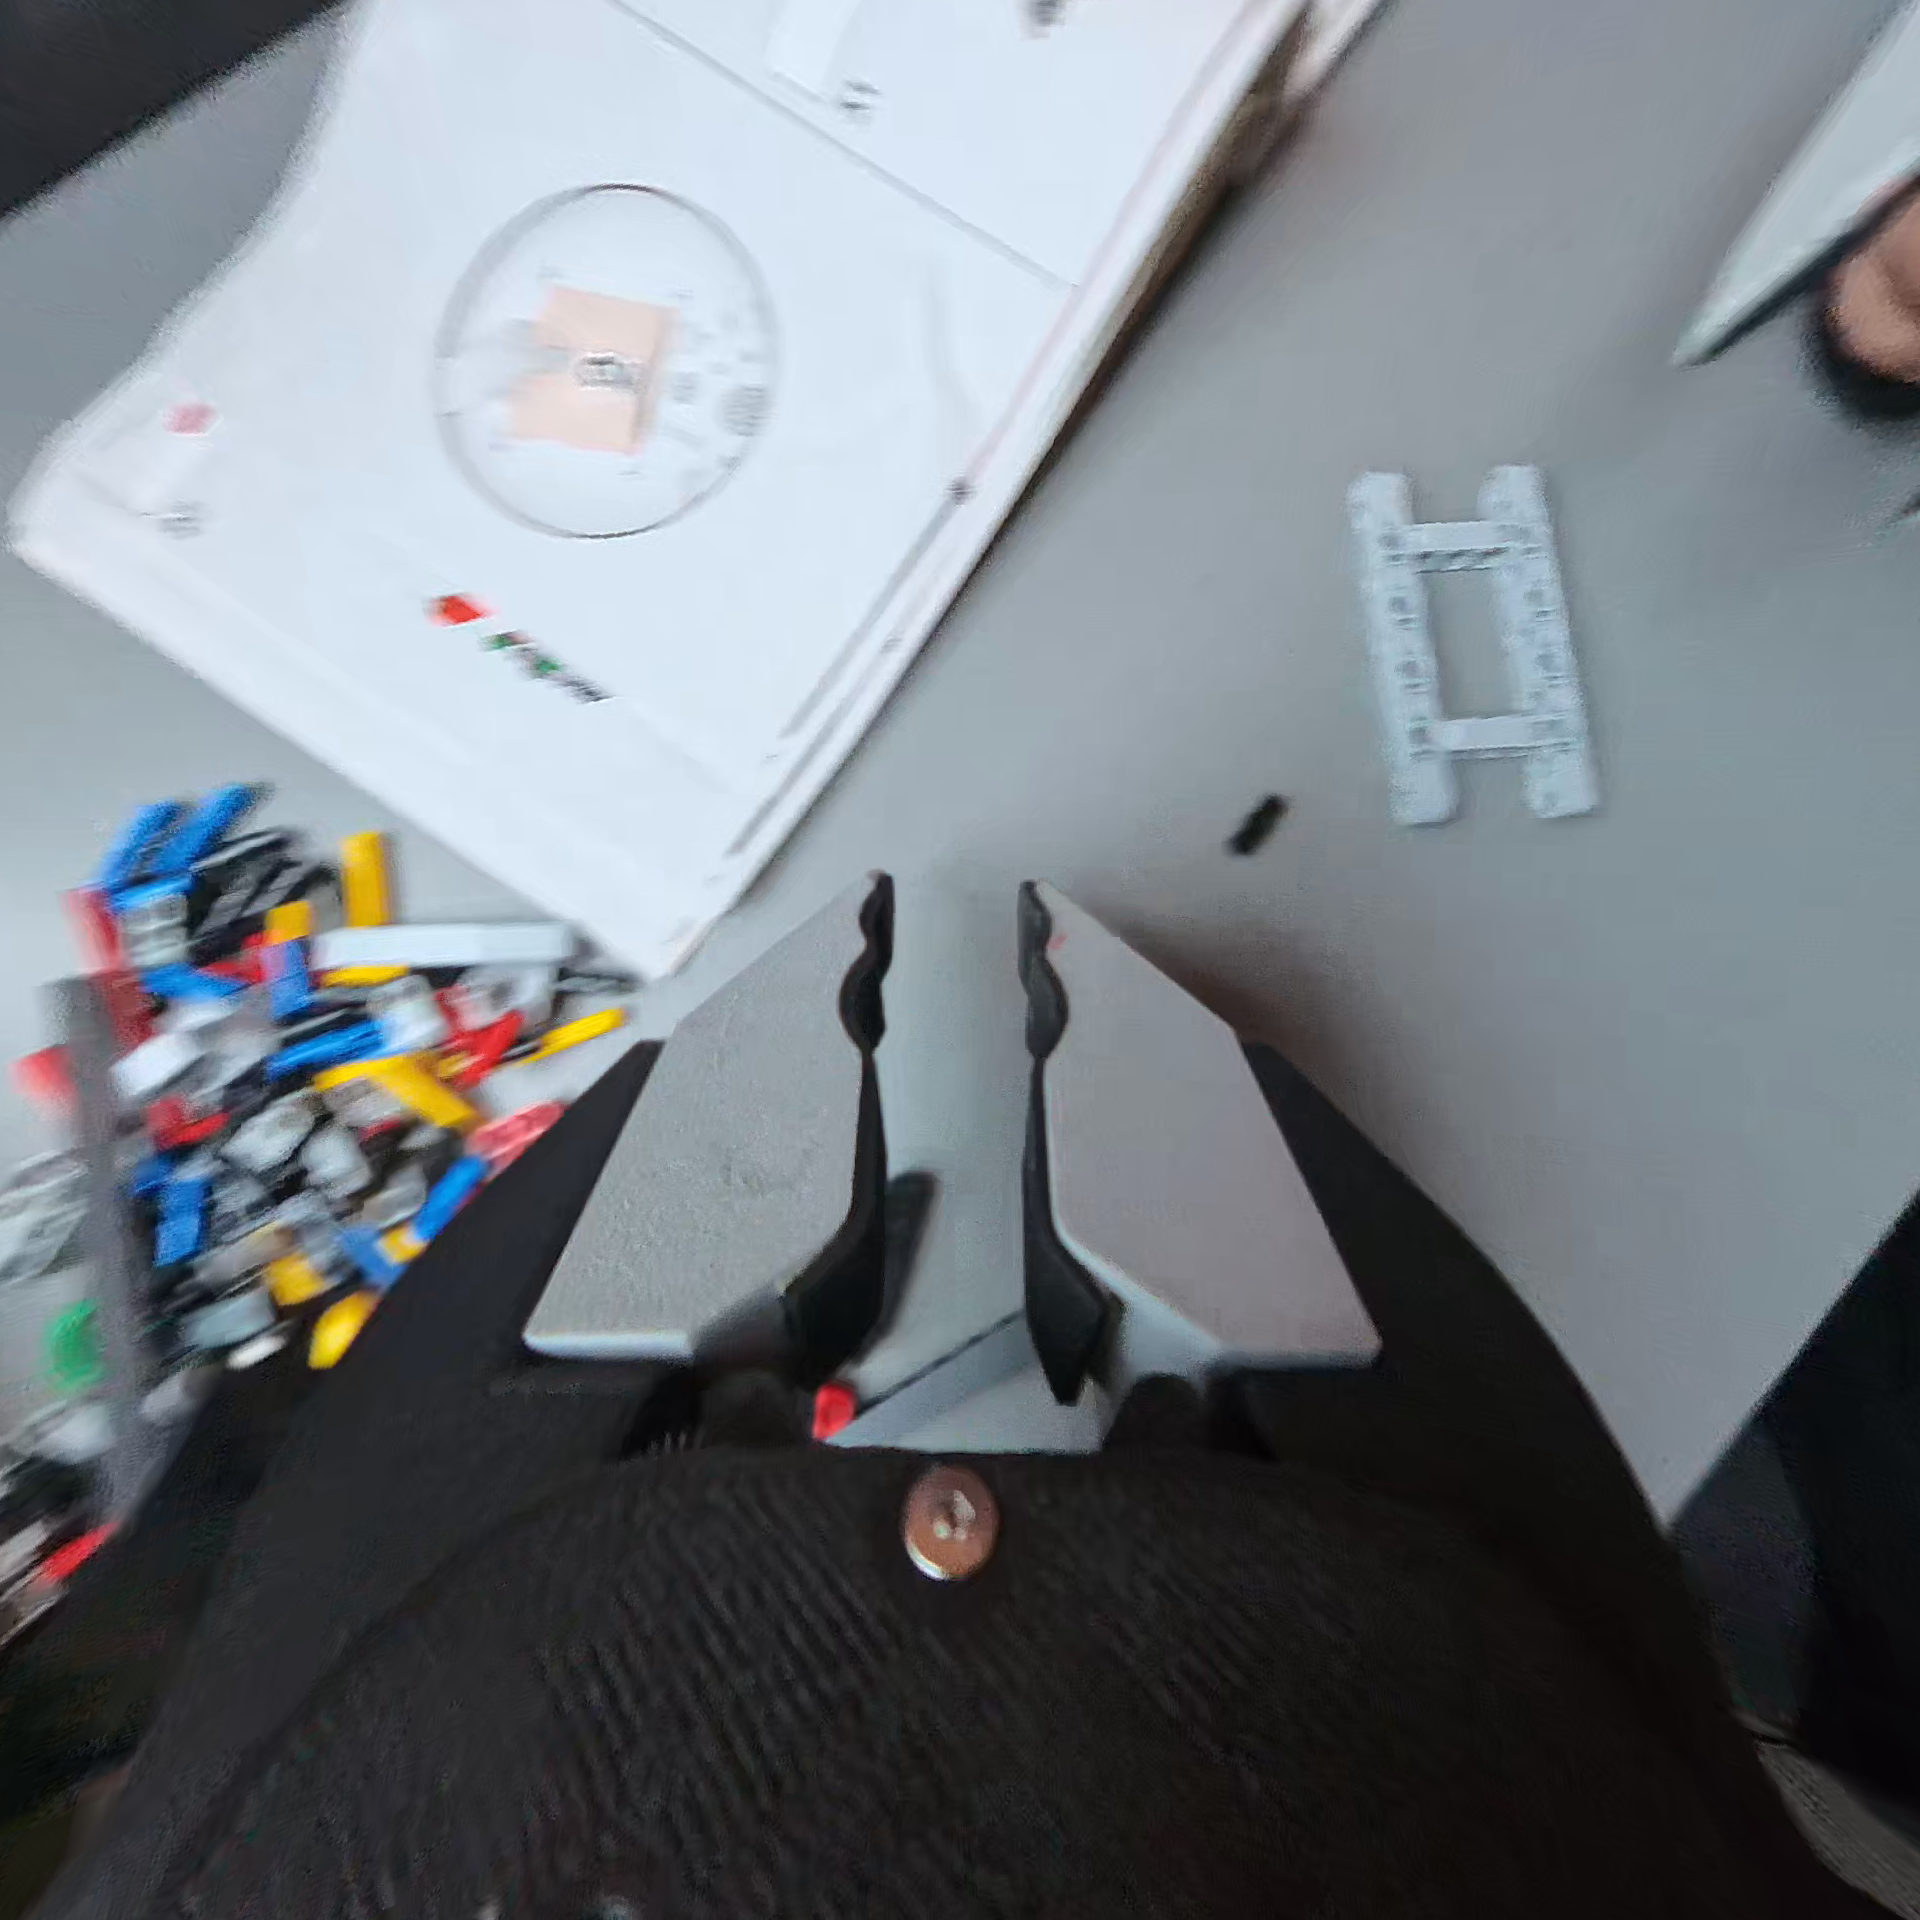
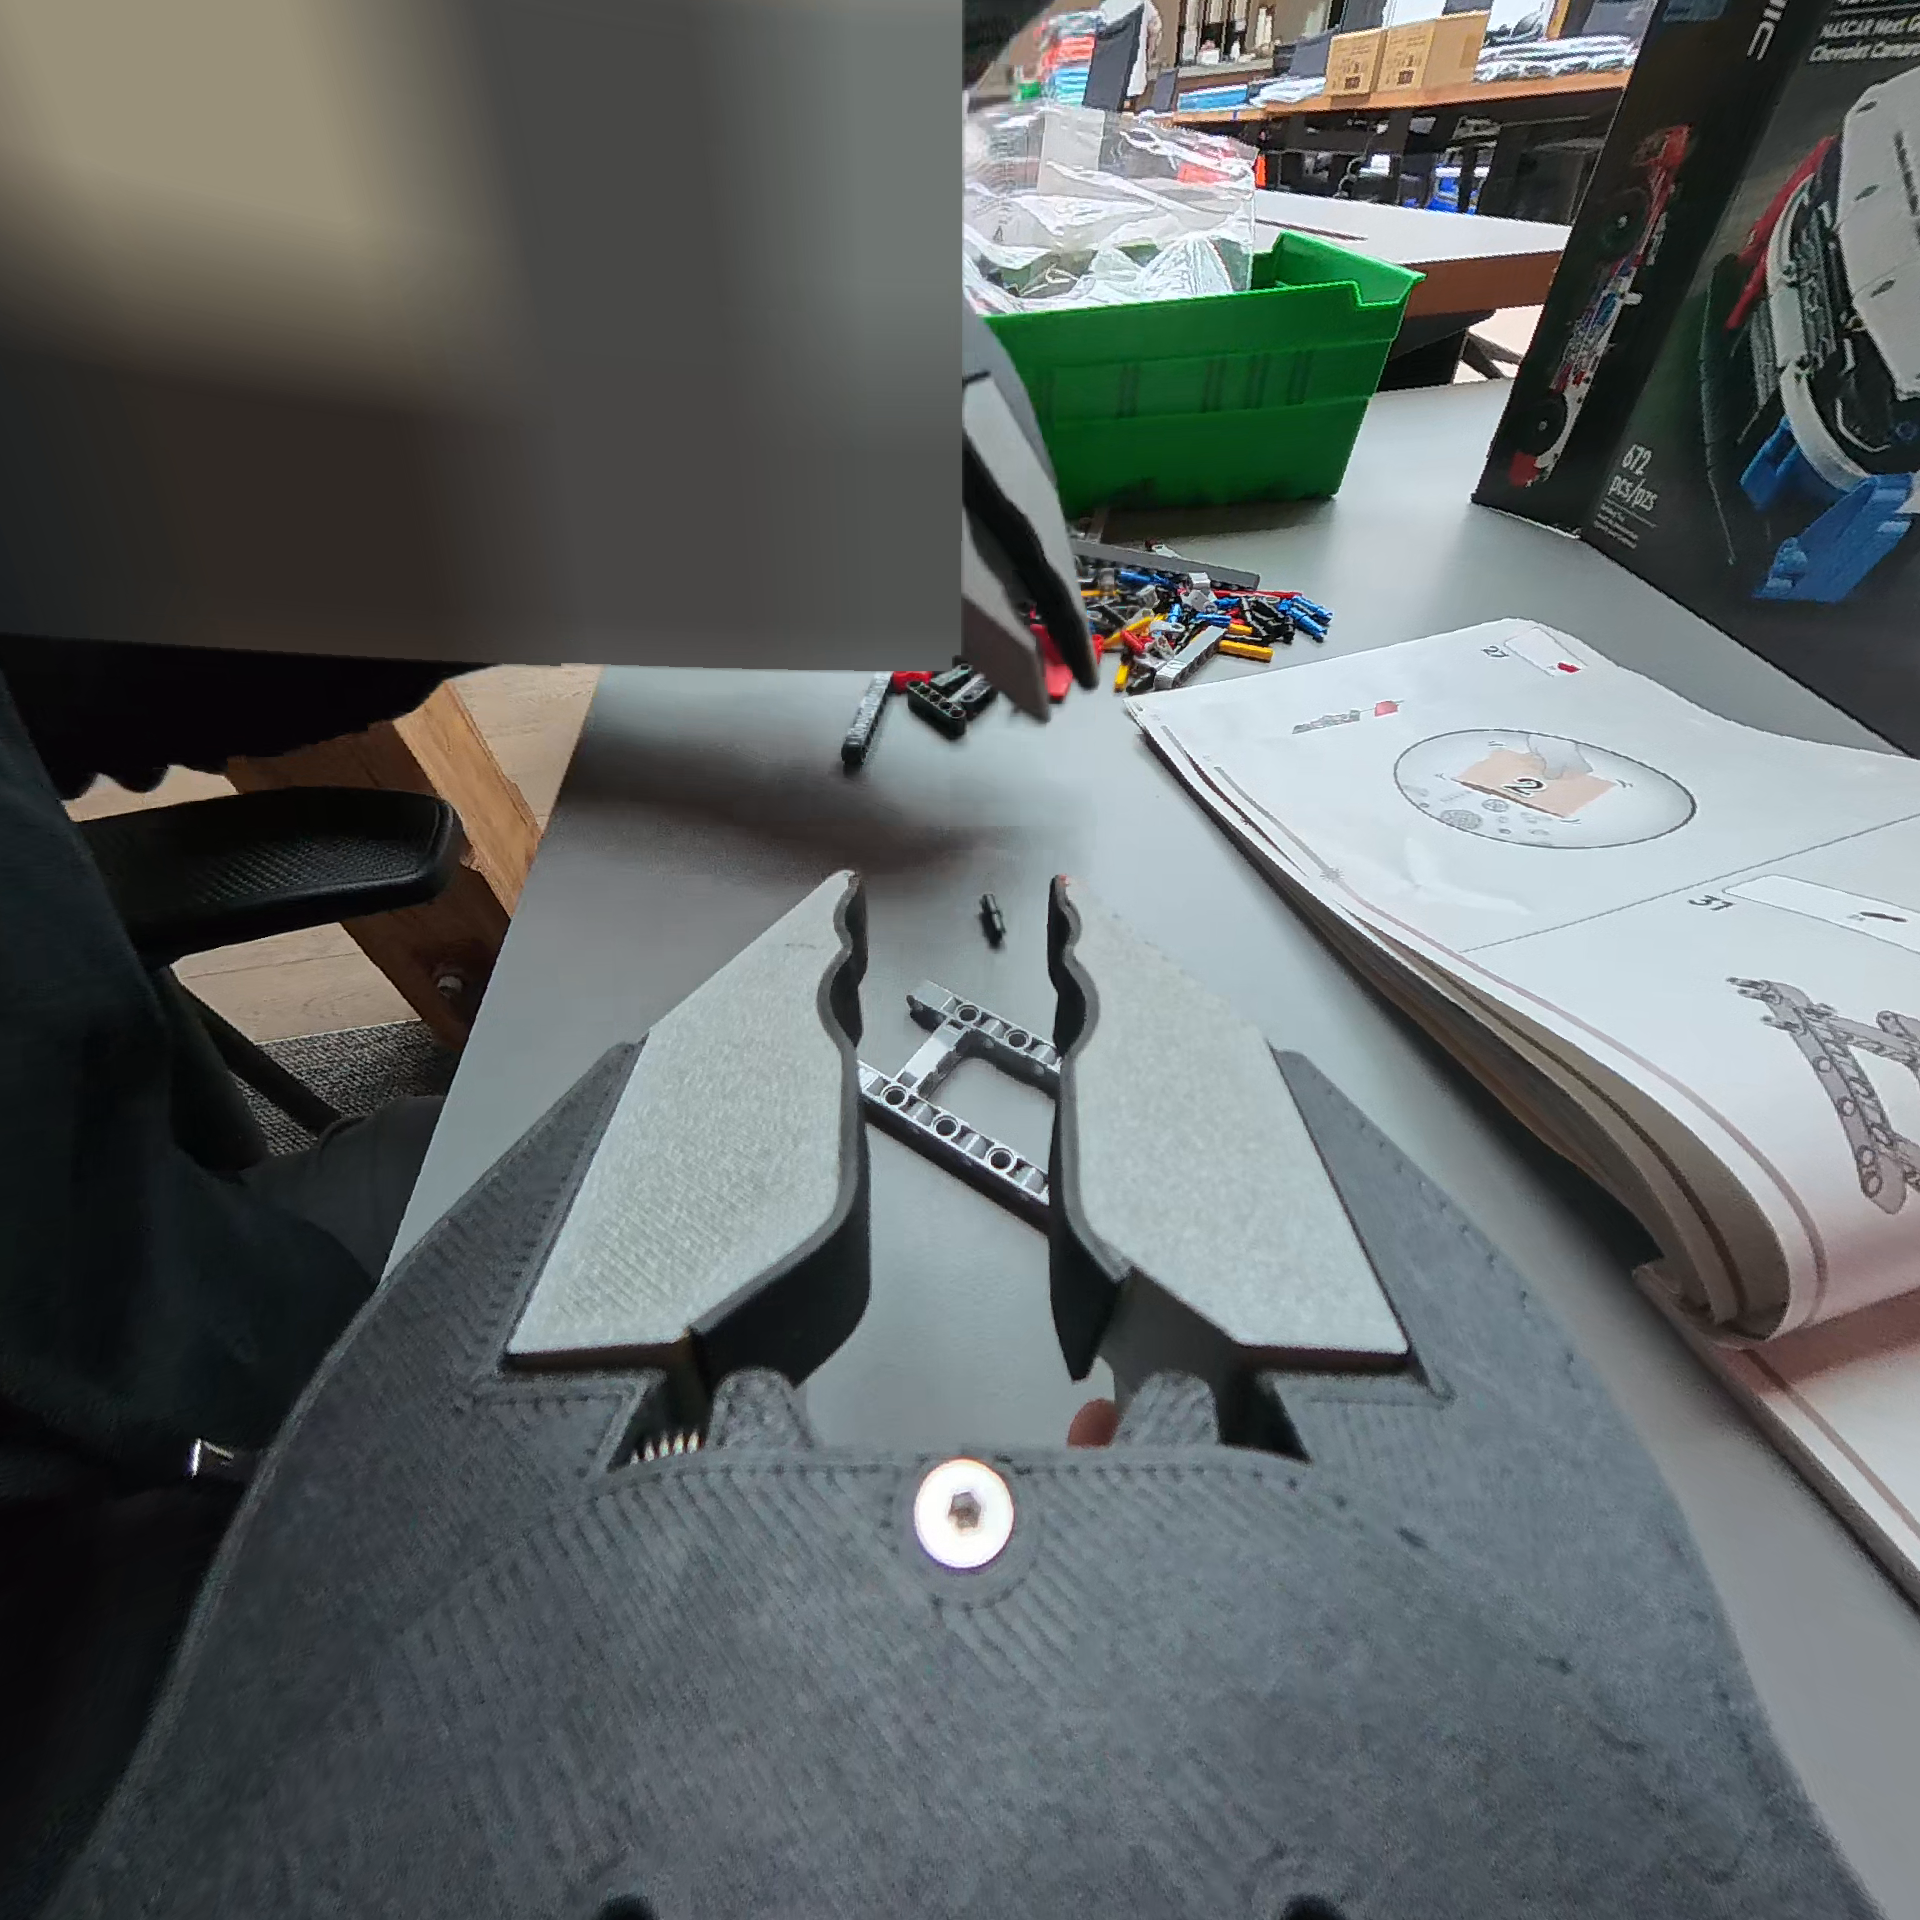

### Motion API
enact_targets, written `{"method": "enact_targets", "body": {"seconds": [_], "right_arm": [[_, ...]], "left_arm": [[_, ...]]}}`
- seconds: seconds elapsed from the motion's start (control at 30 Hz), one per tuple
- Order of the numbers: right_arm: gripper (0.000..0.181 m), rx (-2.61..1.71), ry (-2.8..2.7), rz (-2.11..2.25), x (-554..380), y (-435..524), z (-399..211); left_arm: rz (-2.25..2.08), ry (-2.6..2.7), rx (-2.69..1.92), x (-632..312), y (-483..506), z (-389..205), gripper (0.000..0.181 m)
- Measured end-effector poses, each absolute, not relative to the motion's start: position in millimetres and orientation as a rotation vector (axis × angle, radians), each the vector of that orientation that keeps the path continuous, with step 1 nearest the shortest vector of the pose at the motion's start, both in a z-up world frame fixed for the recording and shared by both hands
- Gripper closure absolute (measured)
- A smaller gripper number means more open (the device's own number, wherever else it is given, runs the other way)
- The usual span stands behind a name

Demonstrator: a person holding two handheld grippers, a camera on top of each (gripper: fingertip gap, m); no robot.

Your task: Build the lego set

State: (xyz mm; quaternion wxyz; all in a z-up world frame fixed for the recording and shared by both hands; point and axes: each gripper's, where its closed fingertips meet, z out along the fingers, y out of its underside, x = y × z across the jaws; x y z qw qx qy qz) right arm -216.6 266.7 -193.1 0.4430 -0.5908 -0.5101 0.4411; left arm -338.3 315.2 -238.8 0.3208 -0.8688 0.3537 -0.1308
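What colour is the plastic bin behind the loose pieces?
Green bin, clearest in the right wrist view.

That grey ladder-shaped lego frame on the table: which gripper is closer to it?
Right. The right gripper hangs open just over the grey frame, which shows between its fingers. The left gripper, also open, is off to the side, near the loose brick pile.
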Motion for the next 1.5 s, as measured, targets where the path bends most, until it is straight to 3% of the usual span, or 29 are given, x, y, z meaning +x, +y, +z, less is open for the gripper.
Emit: {"method": "enact_targets", "body": {"seconds": [0.03, 0.23, 0.63, 0.87, 1.0, 1.5], "right_arm": [[0.150, -1.466, -1.265, 1.097, -217, 267, -193], [0.150, -1.473, -1.269, 1.096, -217, 267, -194], [0.151, -1.486, -1.253, 1.130, -216, 268, -193], [0.151, -1.484, -1.257, 1.126, -216, 268, -193], [0.152, -1.485, -1.259, 1.121, -217, 268, -194], [0.152, -1.481, -1.257, 1.127, -216, 267, -193]], "left_arm": [[-0.293, 0.901, -2.289, -356, 324, -236, 0.163], [0.017, 0.917, -2.393, -425, 363, -258, 0.162], [-0.032, 1.029, -2.413, -422, 363, -268, 0.176], [0.029, 0.971, -2.427, -437, 354, -261, 0.175], [-0.002, 0.907, -2.442, -439, 354, -259, 0.161], [-0.191, 1.178, -2.407, -398, 349, -268, 0.160]]}}
